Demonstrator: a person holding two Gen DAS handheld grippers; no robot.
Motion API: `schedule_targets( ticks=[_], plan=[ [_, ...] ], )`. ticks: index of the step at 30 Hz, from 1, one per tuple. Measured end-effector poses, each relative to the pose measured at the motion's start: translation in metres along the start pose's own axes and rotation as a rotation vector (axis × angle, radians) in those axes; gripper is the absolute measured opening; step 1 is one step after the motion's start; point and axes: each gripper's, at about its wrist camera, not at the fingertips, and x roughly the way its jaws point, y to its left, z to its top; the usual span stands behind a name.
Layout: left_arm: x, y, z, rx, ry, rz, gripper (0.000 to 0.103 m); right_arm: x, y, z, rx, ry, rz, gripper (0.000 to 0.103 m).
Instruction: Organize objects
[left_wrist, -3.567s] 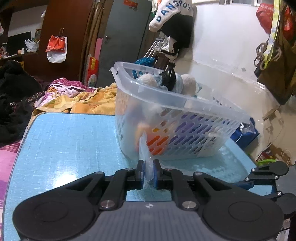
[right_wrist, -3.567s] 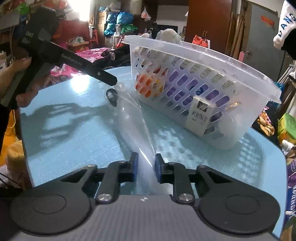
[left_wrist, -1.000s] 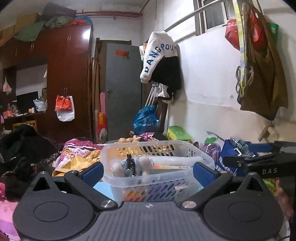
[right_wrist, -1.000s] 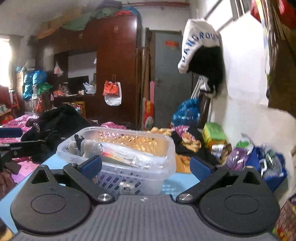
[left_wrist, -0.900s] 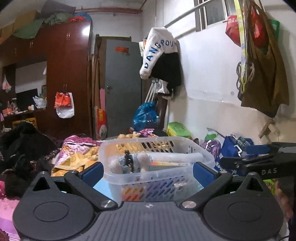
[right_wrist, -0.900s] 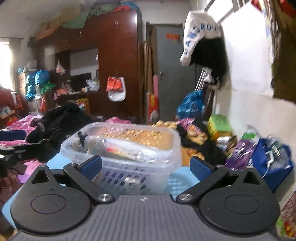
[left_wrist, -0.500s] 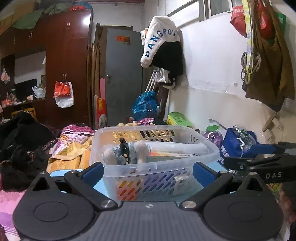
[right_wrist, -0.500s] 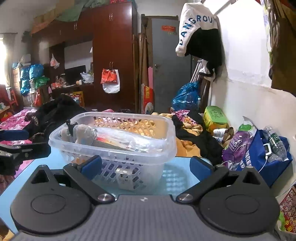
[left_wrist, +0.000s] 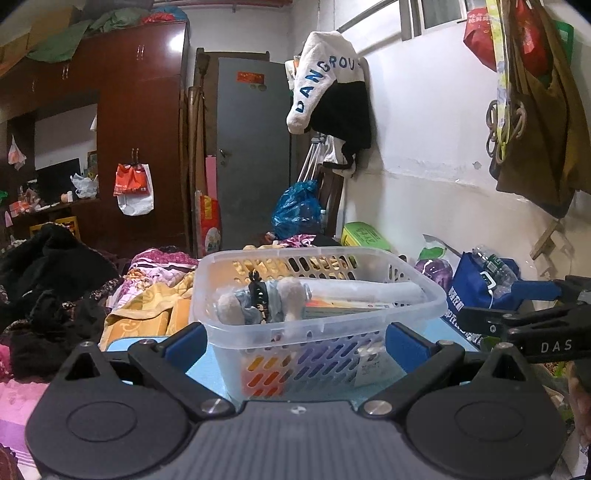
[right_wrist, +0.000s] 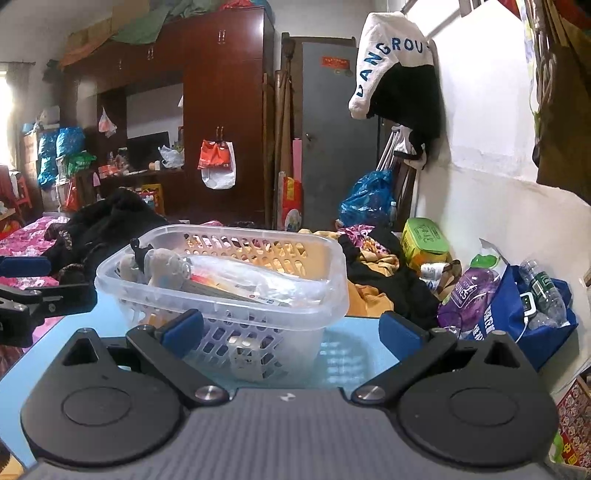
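Observation:
A clear plastic basket (left_wrist: 369, 325) stands on the light blue table (left_wrist: 122, 341). It holds a plush toy (left_wrist: 255, 301), a clear plastic packet (left_wrist: 362, 286) and coloured items lower down. My left gripper (left_wrist: 295, 341) is open and empty, level with the basket's near wall. The basket also shows in the right wrist view (right_wrist: 328, 295), with the plush toy (right_wrist: 159, 266) at its left end. My right gripper (right_wrist: 291, 330) is open and empty, close in front of it. Each gripper shows at the edge of the other's view.
Clothes and bedding (left_wrist: 147, 295) are piled behind the table. A blue bag with bottles (right_wrist: 532, 306) and a green box (right_wrist: 424, 236) sit by the white wall on the right. A wardrobe (left_wrist: 140, 147) and a grey door (left_wrist: 251, 155) stand at the back.
Both grippers, shut on the clear packet 3.6 s ago, are now open and pulled back. Over the last second both views dipped slightly toward the basket.

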Motion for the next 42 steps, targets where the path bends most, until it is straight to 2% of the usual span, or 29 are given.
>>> schedule_targets(
  ticks=[42],
  plan=[
    [0.0008, -0.0018, 0.0002, -0.010, -0.011, 0.032, 0.103, -0.0020, -0.0025, -0.0009, 0.013, 0.010, 0.008, 0.103]
  ],
)
